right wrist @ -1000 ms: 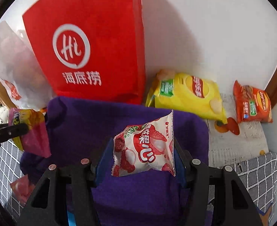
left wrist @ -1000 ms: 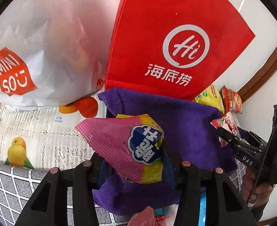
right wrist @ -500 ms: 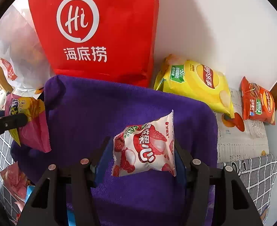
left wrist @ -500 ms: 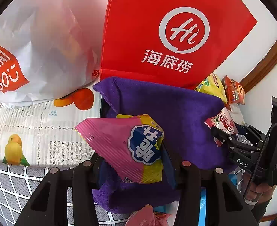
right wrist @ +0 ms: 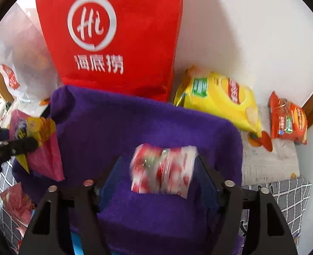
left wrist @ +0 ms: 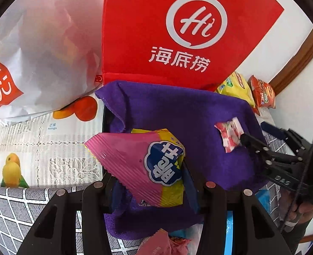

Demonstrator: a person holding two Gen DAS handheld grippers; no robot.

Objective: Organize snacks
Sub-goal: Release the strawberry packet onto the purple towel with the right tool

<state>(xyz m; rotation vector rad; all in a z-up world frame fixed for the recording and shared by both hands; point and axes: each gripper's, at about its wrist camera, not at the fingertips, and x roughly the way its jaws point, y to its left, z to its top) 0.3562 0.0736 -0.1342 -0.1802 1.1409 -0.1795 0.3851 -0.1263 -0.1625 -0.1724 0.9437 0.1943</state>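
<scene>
Left tongs (left wrist: 150, 182): clamped on a pink-and-yellow snack packet (left wrist: 147, 165). The packet has a ribbed pink sealed edge, a yellow body and a blue cloud-shaped label with white Chinese characters. It sits at lower centre of the left wrist view, above the near part of a purple towel (left wrist: 177, 114). In the right wrist view the same packet (right wrist: 39, 140) appears at the left edge.

Right tongs (right wrist: 158, 174): jaws opening. A red-and-white lychee-candy packet (right wrist: 162, 170) lies between them, blurred, with gaps showing on both sides of it; the pads do not press on it. It sits at lower centre of that frame over the purple towel (right wrist: 145, 123). In the left wrist view the packet (left wrist: 229, 132) lies at centre right on the towel, at the tip of the right tongs (left wrist: 247, 140).

Surroundings: a red "Hi" shopping bag (left wrist: 177, 31) stands upright behind the towel, upper centre. A white Miniso bag (left wrist: 35, 53) is at upper left. A yellow chip bag (right wrist: 220, 99) and an orange-red snack bag (right wrist: 288, 121) lie at centre right by the white wall. The counter (left wrist: 39, 153) carries a fruit-printed cloth and a grey grid-patterned cloth (left wrist: 18, 208). More pink wrappers (left wrist: 165, 244) show at the bottom edge.
</scene>
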